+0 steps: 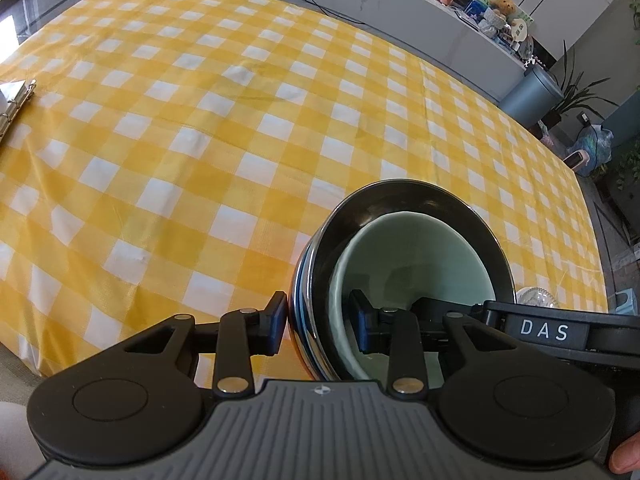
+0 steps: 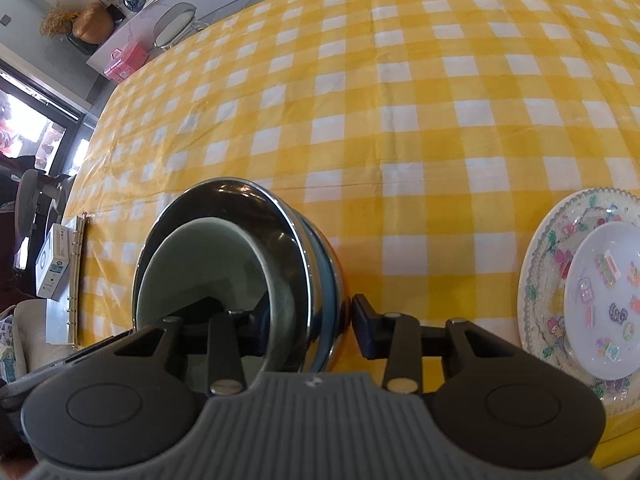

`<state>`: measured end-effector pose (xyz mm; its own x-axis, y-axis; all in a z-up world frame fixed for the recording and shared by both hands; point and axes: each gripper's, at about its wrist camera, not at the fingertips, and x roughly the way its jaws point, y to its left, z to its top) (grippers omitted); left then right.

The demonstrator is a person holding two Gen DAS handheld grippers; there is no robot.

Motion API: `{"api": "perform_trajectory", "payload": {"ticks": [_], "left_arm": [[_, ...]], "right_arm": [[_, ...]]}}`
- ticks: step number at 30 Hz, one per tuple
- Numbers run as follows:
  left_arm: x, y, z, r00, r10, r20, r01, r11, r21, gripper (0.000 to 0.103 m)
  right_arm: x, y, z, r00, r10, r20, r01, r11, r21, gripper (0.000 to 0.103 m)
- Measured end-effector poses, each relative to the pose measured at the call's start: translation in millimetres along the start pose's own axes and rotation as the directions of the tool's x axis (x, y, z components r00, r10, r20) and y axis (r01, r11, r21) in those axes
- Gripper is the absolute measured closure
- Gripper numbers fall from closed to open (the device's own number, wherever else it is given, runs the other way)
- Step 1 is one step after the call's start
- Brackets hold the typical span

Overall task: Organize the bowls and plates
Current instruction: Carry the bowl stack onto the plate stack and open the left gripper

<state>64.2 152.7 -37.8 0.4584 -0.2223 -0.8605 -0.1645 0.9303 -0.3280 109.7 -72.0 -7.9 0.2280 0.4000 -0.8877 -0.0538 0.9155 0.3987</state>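
Near the bench's front edge, left tool and right tool each pinch opposite rims of a shiny steel bowl nesting a smooth pale-green bowl; scalloped patterned plate sits right.

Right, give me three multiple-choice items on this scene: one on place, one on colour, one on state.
1. Where is the pale green bowl?
A. Inside the steel bowl
B. On the decorated plate
C. Alone on the cloth

2. What colours is the tablecloth?
A. Red and white
B. Yellow and white
C. Plain blue

3. How do the left gripper and right gripper stand?
A. Both away from the bowls
B. Each straddling the nested bowls' rim
C. Both on the plate

Answers: 1 A, green nests in steel; 2 B, checked pattern; 3 B, one finger inside, one outside.
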Motion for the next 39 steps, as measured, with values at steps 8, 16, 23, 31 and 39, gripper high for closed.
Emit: {"api": "perform_trajectory", "payload": {"ticks": [8, 16, 23, 31, 39], "left_arm": [[-11, -17, -4, 1.000, 0.008, 0.024, -0.009, 0.999, 0.036, 0.066], [-21, -54, -13, 0.999, -0.019, 0.036, 0.016, 0.998, 0.067, 0.066], [-27, -101, -23, 0.998, -0.052, 0.035, 0.048, 0.992, 0.120, 0.066], [-16, -163, -37, 0.995, -0.096, -0.010, 0.097, 0.978, 0.184, 0.066], [6, -209, -43, 0.992, -0.107, -0.072, 0.120, 0.968, 0.220, 0.066]], "right_arm": [[-16, -8, -3, 1.000, 0.006, 0.030, -0.007, 1.000, 0.011, 0.065], [-51, -32, -11, 0.997, -0.001, 0.073, -0.001, 0.999, 0.032, 0.066], [-89, -69, -16, 0.993, -0.014, 0.115, 0.006, 0.998, 0.066, 0.067], [-131, -121, -23, 0.988, -0.058, 0.145, 0.041, 0.992, 0.122, 0.067], [-152, -167, -21, 0.986, -0.099, 0.136, 0.075, 0.982, 0.174, 0.067]]}}
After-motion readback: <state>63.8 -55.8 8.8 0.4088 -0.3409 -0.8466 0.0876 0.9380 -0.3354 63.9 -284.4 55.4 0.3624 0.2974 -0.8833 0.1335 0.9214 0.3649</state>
